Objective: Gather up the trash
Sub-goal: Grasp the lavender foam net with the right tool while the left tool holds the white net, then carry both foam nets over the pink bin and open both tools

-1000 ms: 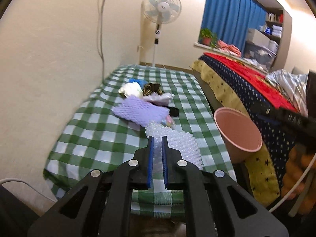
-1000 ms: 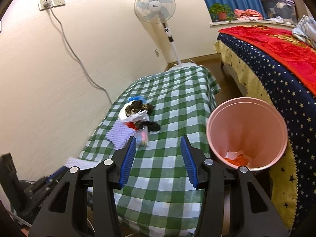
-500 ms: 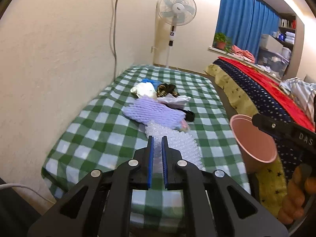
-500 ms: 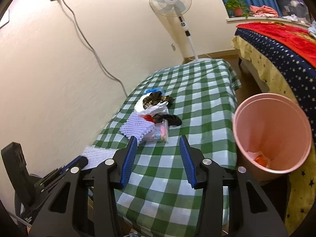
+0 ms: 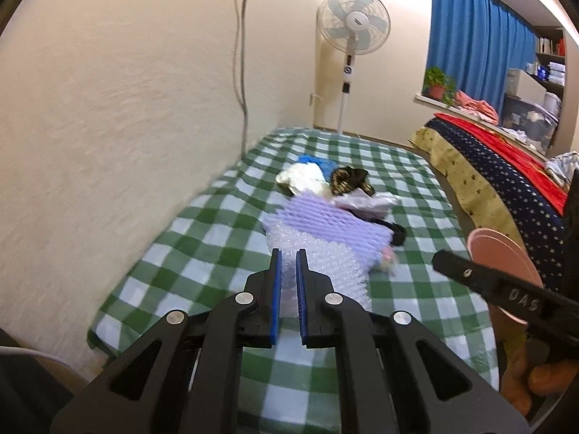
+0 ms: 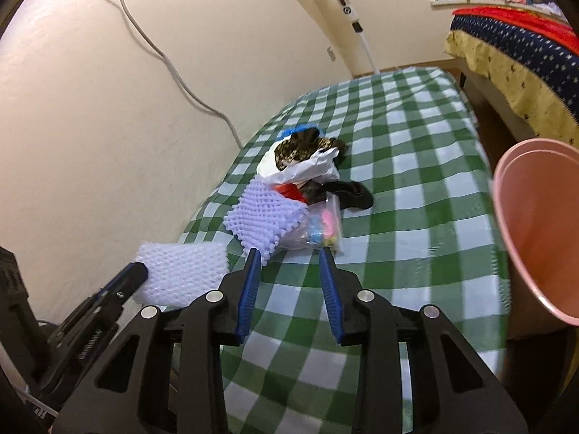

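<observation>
The left gripper (image 5: pixel 286 264) is clamped on a sheet of white bubble wrap (image 5: pixel 318 264), pinched at its near edge so the rest hangs forward of the fingers, ready to be carried off. The right gripper (image 6: pixel 291 264) has nothing between its jaws, which are closing as it points at the trash pile (image 6: pixel 300 188) just ahead on the green-checked worktop (image 6: pixel 416 217). Probably it is narrowing to suit a thin piece. Nearest its tips lie a lilac foam net (image 6: pixel 266 218) and a clear bag with coloured bits inside (image 6: pixel 322 229); beyond sit crumpled white plastic, something black and a blue scrap. The pink bin (image 6: pixel 539 224) stands to the right gripper's right (rim tilted toward it).
</observation>
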The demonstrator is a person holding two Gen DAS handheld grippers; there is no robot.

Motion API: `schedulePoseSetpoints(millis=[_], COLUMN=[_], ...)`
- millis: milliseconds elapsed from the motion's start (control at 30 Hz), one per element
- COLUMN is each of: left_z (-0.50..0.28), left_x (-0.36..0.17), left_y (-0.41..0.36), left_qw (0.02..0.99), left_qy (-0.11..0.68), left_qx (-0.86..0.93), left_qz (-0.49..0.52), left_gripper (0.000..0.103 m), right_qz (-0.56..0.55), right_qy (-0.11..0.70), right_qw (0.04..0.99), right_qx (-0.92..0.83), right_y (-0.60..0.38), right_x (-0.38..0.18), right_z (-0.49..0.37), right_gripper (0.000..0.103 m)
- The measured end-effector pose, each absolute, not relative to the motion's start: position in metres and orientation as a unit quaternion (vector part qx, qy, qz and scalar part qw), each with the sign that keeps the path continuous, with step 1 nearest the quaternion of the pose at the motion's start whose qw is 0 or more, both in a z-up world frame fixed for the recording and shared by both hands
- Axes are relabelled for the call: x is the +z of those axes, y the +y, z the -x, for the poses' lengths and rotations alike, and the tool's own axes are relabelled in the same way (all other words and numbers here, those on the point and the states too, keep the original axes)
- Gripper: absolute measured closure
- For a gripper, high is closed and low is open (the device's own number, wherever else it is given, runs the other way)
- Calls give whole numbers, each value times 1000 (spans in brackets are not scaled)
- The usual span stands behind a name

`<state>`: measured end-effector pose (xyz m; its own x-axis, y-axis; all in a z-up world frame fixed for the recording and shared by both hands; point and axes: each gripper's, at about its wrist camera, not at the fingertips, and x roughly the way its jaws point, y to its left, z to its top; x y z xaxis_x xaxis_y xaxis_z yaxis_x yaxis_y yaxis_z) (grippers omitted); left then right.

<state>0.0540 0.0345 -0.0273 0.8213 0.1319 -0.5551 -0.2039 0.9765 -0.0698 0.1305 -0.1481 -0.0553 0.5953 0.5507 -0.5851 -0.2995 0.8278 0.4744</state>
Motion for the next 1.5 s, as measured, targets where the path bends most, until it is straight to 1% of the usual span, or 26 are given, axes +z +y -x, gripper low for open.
schedulePoseSetpoints(millis=[300,633,733,767,800,833,900,1167,1333,1500], left_z=[-69,-77,-77,-79,-79,-78,-78,-78,-76,-71], left_x=[-38,-50,-51,-51,-51,-50,-49,-44,-37,-26], left_y=[58,70,72,72,73,73,72,70,63,52], left_qw=[945,937,936,936,936,936,936,939,943,947], left_qy=[297,313,314,315,315,315,313,308,302,298], left_qx=[115,119,120,120,120,119,118,106,88,60], left_qz=[76,97,101,101,103,103,105,110,109,102], left_gripper=[95,95,95,95,95,95,95,95,95,95], right_qz=[-184,-190,-186,-183,-180,-176,-169,-105,-66,-57], right_qy=[401,417,420,421,423,422,416,367,348,343], right_qw=[861,849,848,848,847,848,852,880,892,903], right_qx=[254,262,264,265,267,268,270,284,281,253], right_y=[-122,-101,-95,-93,-91,-90,-88,-93,-111,-142], right_x=[-78,-91,-92,-92,-92,-90,-85,-36,-4,17], right_z=[-161,-179,-181,-181,-181,-180,-178,-152,-130,-113], right_gripper=[68,67,71,82,90,91,93,94,94,94])
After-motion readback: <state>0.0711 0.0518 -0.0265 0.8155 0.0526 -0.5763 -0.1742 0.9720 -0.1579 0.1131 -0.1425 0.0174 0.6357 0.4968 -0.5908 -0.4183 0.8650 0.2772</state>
